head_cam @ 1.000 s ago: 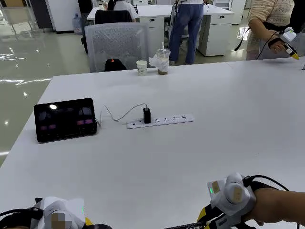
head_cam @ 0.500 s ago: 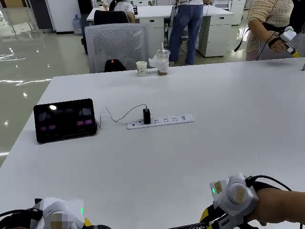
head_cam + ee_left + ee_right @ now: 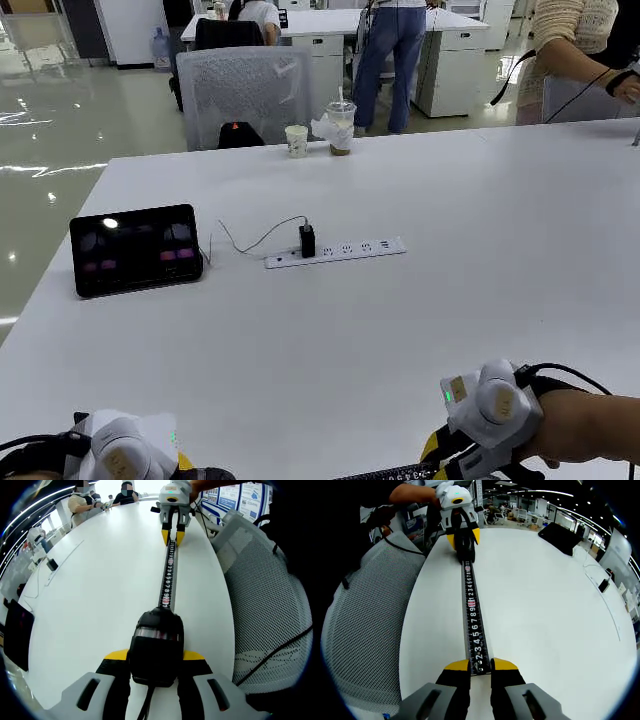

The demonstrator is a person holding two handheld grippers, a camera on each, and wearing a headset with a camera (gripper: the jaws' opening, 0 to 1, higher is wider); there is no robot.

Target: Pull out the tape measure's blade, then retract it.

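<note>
Black tape measure case (image 3: pixel 156 645) is sitting clamped between the left gripper (image 3: pixel 156 656) fingers (image 3: pixel 116 655), anchoring it, while the right gripper (image 3: pixel 480 666) is pinching the blade (image 3: pixel 471 620) tip, stretching it along the white surface (image 3: pixel 400 300) near its front edge. Beyond, a tablet (image 3: pixel 137 250) and power strip (image 3: pixel 335 252) are lying in an open office.

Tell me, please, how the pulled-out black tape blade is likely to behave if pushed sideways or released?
The thin black numbered blade runs straight along the white table, so a sideways push would probably bow it. Released by the right gripper, it would likely snap back toward the black case in the left gripper.
</note>
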